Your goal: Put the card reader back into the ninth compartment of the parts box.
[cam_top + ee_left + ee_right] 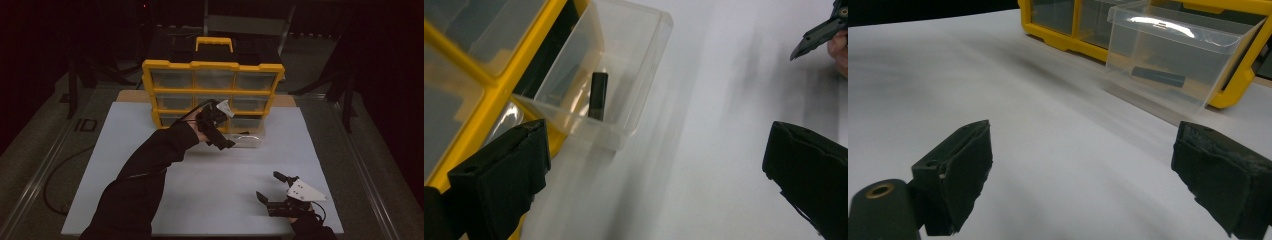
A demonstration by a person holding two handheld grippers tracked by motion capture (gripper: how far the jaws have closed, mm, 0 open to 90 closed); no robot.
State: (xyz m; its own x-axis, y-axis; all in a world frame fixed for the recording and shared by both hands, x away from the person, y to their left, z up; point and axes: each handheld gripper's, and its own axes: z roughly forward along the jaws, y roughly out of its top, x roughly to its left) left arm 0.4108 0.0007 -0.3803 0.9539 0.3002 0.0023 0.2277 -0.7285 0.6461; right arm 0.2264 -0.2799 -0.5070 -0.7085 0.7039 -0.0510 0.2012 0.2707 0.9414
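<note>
Your work centres on the clear plastic drawer (246,140) of the yellow parts organizer (212,90); it is already pulled out of the bottom row and stands partly on the white tabletop (200,185), its back end at the cabinet's frame; inside it lies a small black bar (598,95), which also shows through the drawer wall in the right gripper view (1158,76); judged from this, the drawer is open and the bar is not yet taken out, so the reach into the drawer and the grasp are left, if taking it out is the aim. Your left gripper (222,142) hangs just beside the drawer's near edge, your forearm stretched forward and across the table, the hand turned so the jaws point down and to the right; the jaws stand wide apart and hold nothing. Your right gripper (267,187) rests low at the near right of the table, well apart from the drawer, pointing left; its jaws also stand apart and empty.
</note>
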